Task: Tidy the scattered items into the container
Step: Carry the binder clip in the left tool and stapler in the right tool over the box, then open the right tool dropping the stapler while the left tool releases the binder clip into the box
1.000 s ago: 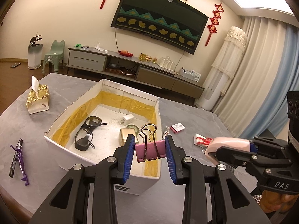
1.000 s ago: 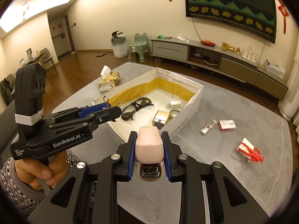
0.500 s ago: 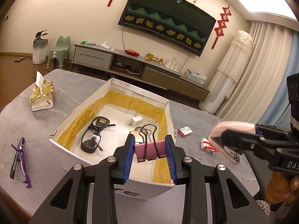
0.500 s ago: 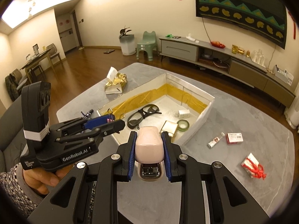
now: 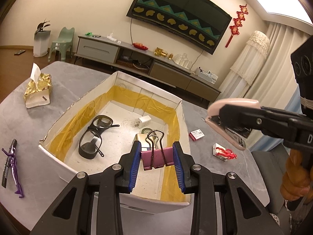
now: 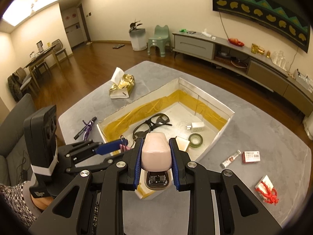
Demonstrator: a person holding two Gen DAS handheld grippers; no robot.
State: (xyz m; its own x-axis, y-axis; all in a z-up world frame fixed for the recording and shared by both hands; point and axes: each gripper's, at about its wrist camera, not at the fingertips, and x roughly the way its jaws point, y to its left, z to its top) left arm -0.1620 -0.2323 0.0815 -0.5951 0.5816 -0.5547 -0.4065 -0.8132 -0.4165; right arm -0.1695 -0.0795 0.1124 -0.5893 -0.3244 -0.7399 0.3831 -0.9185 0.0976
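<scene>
While your left gripper (image 5: 157, 157) clamps the pink binder clip (image 5: 157, 157) above the box (image 5: 64, 168) | your right gripper (image 6: 155, 161) grips the stapler (image 6: 156, 152) | only the right view shows the tube (image 6: 230, 159).

The box (image 6: 213, 140) sits mid-table (image 6: 264, 137). In it lie glasses (image 6: 150, 124), a charger (image 6: 196, 126), a tape roll (image 6: 195, 140). To its left, a pen (image 5: 8, 162) and toy figure (image 5: 15, 173); behind those, a tissue pack (image 6: 122, 87). To its right, a tube (image 6: 230, 158), a small packet (image 6: 252, 156) and a ribboned box (image 6: 266, 189).
</scene>
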